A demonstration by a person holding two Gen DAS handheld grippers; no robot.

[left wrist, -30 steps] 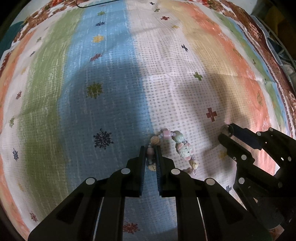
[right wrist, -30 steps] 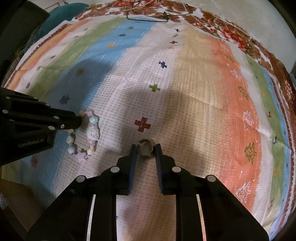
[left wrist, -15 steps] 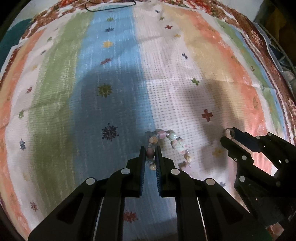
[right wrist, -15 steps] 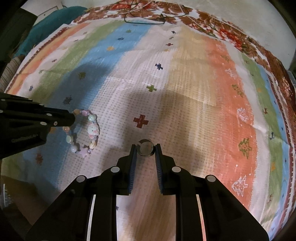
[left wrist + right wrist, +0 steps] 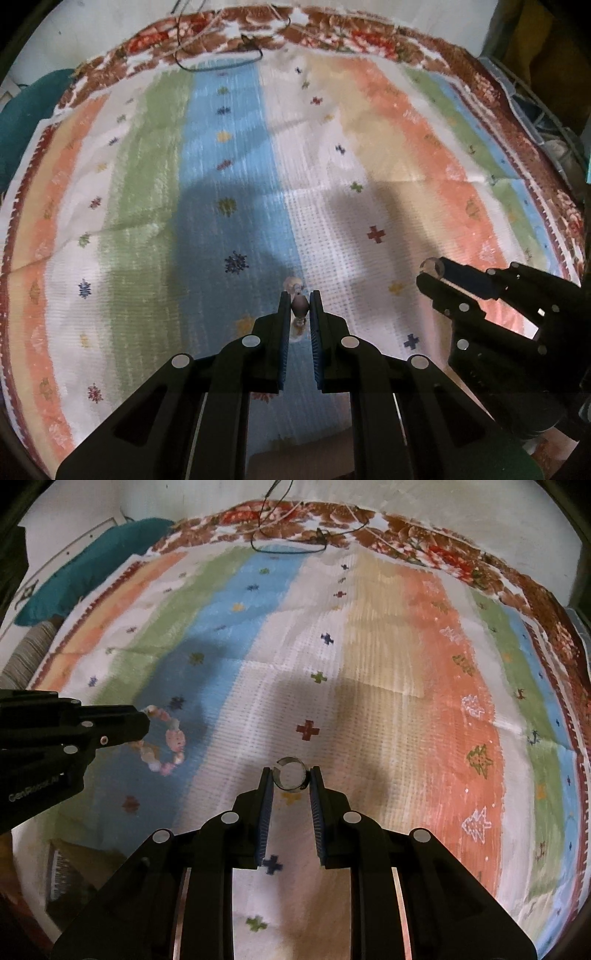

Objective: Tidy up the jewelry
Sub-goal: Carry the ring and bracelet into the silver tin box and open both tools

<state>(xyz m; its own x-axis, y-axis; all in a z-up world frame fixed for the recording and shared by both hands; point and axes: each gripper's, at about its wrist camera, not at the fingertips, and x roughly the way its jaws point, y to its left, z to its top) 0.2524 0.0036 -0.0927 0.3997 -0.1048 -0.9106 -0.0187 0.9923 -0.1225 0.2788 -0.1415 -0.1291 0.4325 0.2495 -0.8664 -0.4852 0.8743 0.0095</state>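
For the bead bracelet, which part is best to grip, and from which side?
Grip one bead on the strand, as the left tool does now, coming from the loop's outer edge. The bracelet is a limp ring of round beads hanging below the tips, so closing across a single bead probably holds it best.

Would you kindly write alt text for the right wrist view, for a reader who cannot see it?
The right gripper holds a silver ring between its fingertips above a striped, multicoloured cloth. At left, the left gripper holds a pastel beaded bracelet, which hangs over the cloth's blue stripe.
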